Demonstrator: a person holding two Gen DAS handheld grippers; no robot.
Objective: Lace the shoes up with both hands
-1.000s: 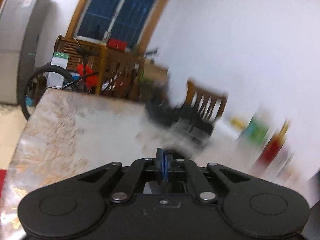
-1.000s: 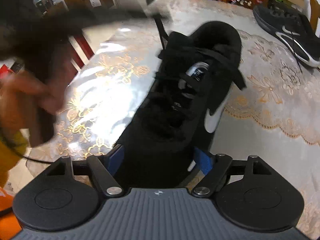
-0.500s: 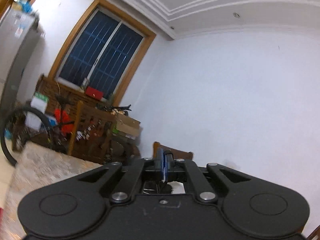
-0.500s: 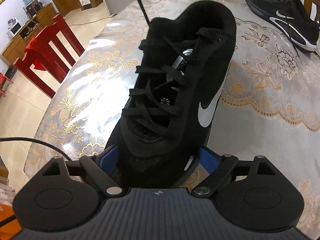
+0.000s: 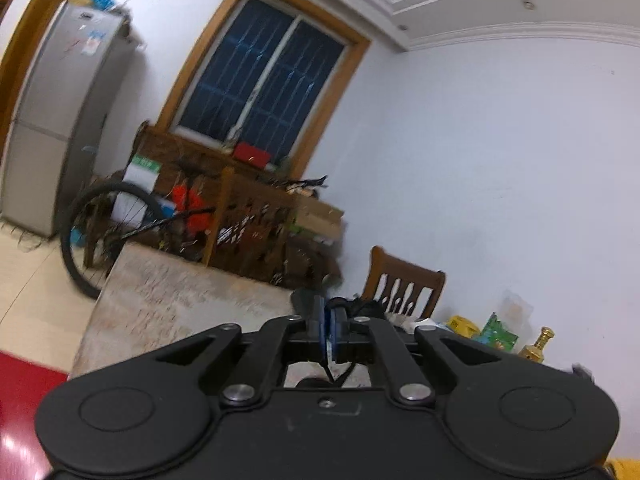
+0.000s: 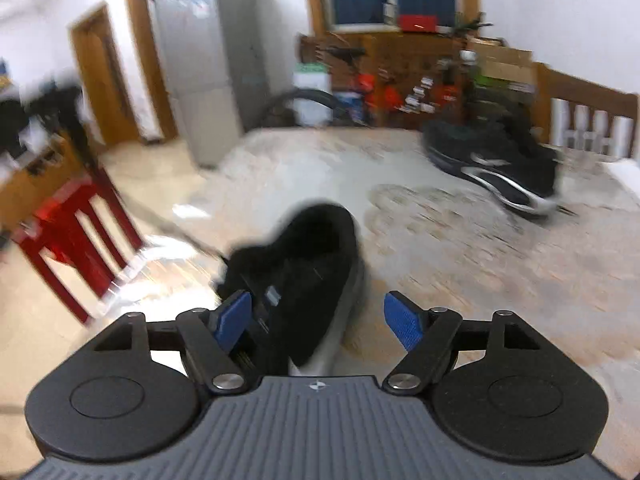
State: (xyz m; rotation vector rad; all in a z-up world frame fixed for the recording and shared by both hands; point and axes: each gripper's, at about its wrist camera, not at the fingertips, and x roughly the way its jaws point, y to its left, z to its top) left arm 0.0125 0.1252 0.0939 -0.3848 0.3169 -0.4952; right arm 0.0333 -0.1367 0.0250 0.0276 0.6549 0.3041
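Left gripper (image 5: 327,330) points at the wall, jaws pressed together on a thin black lace (image 5: 329,369). Right gripper (image 6: 318,322) hovers with jaws wide — the black shoe (image 6: 304,276) lies between them on the bench (image 6: 460,248), empty-handed. Second shoe (image 6: 496,160) well apart, blurred.

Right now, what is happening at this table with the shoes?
A person is lacing a black sneaker with two handheld grippers. The left gripper is shut on a thin black lace and points up toward the room. The right gripper is open around the sneaker. A second sneaker lies farther back on the tablecloth.
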